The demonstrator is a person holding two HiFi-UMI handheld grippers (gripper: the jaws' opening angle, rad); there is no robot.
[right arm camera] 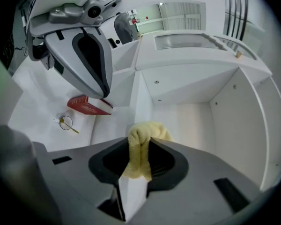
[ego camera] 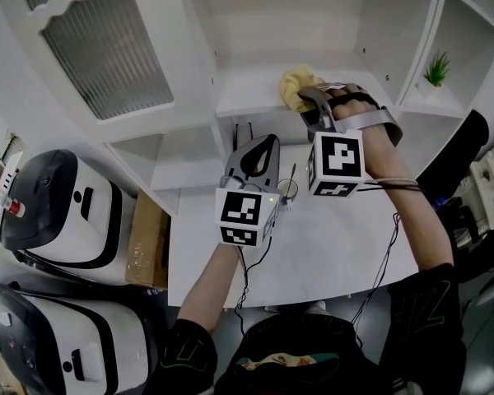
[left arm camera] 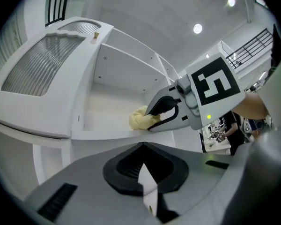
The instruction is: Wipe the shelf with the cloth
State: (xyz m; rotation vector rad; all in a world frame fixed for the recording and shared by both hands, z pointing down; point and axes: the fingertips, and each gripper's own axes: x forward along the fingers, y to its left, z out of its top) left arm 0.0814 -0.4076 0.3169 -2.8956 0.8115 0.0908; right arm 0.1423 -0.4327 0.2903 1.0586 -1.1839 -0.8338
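A crumpled yellow cloth lies on the white shelf, and my right gripper is shut on it. In the right gripper view the cloth bulges up between the closed jaws of that gripper, over the shelf floor. My left gripper hovers lower, above the white table, shut with nothing in it. From the left gripper view, past the left gripper, the cloth rests at the shelf's front edge with the right gripper on it.
A small glass with a gold stick stands on the table, and a red book lies beside it. A potted plant sits in the right compartment. White appliances and a cardboard box are at the left.
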